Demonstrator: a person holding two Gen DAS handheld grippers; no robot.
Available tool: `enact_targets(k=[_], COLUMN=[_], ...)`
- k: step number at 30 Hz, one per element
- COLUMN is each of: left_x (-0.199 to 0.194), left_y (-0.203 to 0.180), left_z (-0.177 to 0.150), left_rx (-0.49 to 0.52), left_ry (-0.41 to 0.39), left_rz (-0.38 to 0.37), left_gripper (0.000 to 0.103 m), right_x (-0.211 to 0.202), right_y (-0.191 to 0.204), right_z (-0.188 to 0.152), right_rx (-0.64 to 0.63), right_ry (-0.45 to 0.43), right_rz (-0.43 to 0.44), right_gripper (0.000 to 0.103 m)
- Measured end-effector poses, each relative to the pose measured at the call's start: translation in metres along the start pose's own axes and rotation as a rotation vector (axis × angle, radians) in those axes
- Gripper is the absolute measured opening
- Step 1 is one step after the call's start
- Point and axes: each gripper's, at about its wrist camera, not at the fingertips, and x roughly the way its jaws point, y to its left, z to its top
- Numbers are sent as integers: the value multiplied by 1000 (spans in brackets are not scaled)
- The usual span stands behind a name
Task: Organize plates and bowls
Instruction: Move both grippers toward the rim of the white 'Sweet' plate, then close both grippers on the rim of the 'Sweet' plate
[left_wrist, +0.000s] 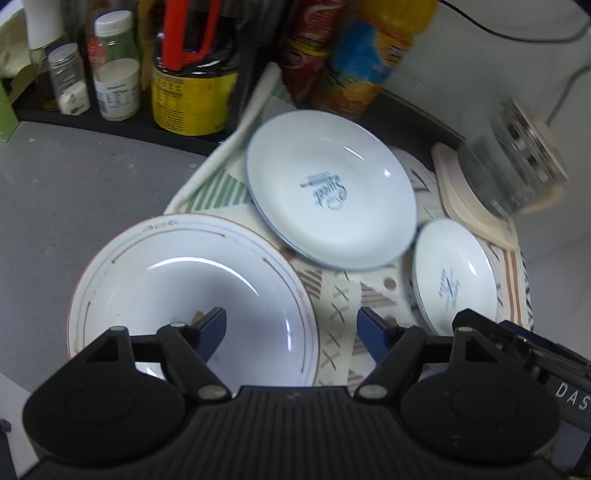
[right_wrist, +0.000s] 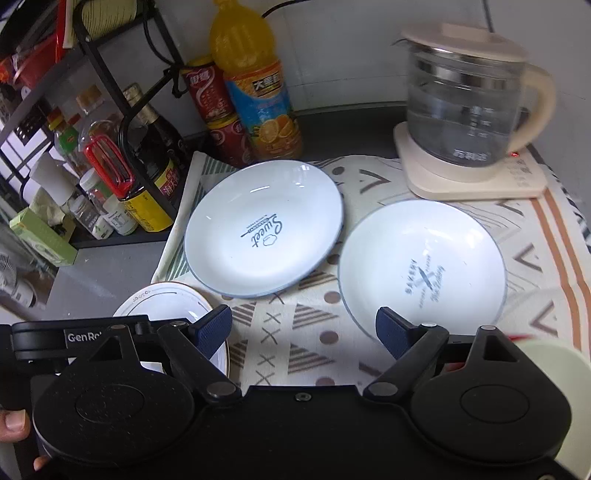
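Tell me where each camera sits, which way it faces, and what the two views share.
Left wrist: sits on the left gripper, looking steeply down over the brown-trimmed dish; its open jaws and part of the other gripper show.
Right wrist: sits on the right gripper, looking down at the patterned cloth and Bakery plate; open jaws and a thumb show.
Shared: the Sweet plate, Bakery plate, brown-trimmed dish, orange juice bottle, kettle.

The glass kettle (left_wrist: 513, 162) was motion-blurred in the left wrist view; the brown-rimmed bowl (right_wrist: 173, 306) lay half hidden behind the right gripper (right_wrist: 304, 325).
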Motion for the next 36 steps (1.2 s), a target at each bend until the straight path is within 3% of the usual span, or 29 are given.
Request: enact_targets(k=[10, 20, 28, 36], left_x=[9, 24, 48, 77], left_y=[14, 33, 44, 46], left_z=[24, 48, 61, 70], left_rx=[-128, -258, -341, -401], left_ry=[-20, -92, -130, -140], left_rz=[39, 6, -39, -72], left_gripper=[76, 76, 72, 51], right_x=[35, 75, 110, 139], right_y=[11, 8, -13, -32], right_z=[31, 58, 81, 99], right_rx=[-105, -148, -84, -49], right_ry=[55, 93, 107, 124], right_rz=[21, -5, -18, -20], right_gripper=[85, 82, 61, 45])
